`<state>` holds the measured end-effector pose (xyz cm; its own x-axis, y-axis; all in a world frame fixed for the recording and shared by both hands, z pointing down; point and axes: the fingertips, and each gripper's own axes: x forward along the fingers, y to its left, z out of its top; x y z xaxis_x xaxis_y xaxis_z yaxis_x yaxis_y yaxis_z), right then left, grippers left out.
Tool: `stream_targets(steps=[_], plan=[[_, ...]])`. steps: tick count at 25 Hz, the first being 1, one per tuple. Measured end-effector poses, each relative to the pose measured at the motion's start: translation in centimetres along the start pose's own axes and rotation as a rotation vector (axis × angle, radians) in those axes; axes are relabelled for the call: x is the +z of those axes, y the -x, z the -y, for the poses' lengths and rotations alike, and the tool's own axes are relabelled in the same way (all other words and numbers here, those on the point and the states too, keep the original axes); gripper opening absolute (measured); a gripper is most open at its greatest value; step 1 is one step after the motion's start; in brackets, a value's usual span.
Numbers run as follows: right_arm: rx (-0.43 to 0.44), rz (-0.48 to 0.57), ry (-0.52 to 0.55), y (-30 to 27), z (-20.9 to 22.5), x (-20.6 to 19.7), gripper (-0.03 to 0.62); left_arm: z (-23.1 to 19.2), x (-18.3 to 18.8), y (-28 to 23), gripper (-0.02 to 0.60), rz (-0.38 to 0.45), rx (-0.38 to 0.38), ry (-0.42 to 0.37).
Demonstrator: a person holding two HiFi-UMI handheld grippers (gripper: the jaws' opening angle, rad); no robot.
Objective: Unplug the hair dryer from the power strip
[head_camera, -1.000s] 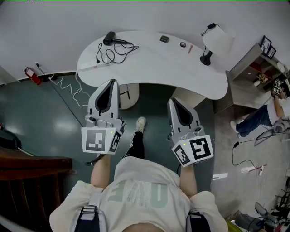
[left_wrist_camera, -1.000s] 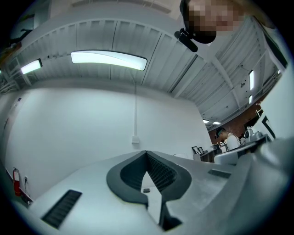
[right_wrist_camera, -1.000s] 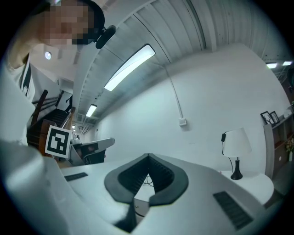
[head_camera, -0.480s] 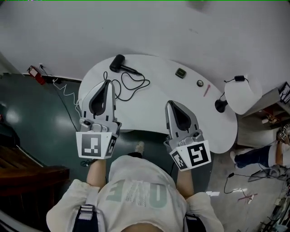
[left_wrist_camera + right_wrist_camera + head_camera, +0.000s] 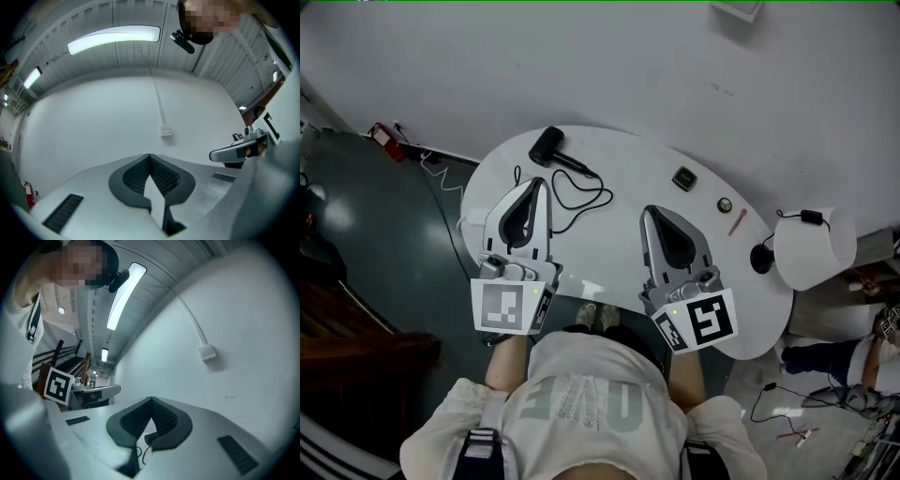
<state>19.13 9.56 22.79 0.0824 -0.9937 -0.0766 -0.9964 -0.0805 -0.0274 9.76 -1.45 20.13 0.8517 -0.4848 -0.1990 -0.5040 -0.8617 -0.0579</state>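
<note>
In the head view a black hair dryer (image 5: pixel 548 147) lies at the far left of the white curved table (image 5: pixel 609 155). Its black cord (image 5: pixel 579 194) loops toward the table's middle. A white strip (image 5: pixel 468 224) at the table's left edge may be the power strip; my left gripper hides most of it. My left gripper (image 5: pixel 541 182) is shut and empty, near the cord loops. My right gripper (image 5: pixel 647 213) is shut and empty over the table's middle. In the right gripper view the hair dryer (image 5: pixel 150 438) shows below the closed jaws. The left gripper view shows only wall.
A white lamp (image 5: pixel 812 247) on a black base (image 5: pixel 759 259) stands at the table's right end. A small dark box (image 5: pixel 683 178), a round item (image 5: pixel 725 204) and a red pen (image 5: pixel 737 222) lie at the back. A white cable (image 5: pixel 442 175) runs across the floor at left.
The person has walked up to the table. Both grippers, still shut, went from over the floor to over the table's near part, and the hair dryer now lies closer.
</note>
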Motion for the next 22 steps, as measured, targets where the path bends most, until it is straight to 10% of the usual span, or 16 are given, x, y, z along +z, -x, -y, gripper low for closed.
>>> stream_targets(steps=[18, 22], plan=[[0.423, -0.100, 0.052, -11.2, -8.1, -3.2, 0.003, -12.5, -2.3, 4.9, 0.005, -0.062, 0.315, -0.072], [0.586, -0.193, 0.090, -13.9, -11.9, -5.9, 0.148, -15.0, -4.2, 6.0, 0.005, -0.100, 0.360, -0.059]])
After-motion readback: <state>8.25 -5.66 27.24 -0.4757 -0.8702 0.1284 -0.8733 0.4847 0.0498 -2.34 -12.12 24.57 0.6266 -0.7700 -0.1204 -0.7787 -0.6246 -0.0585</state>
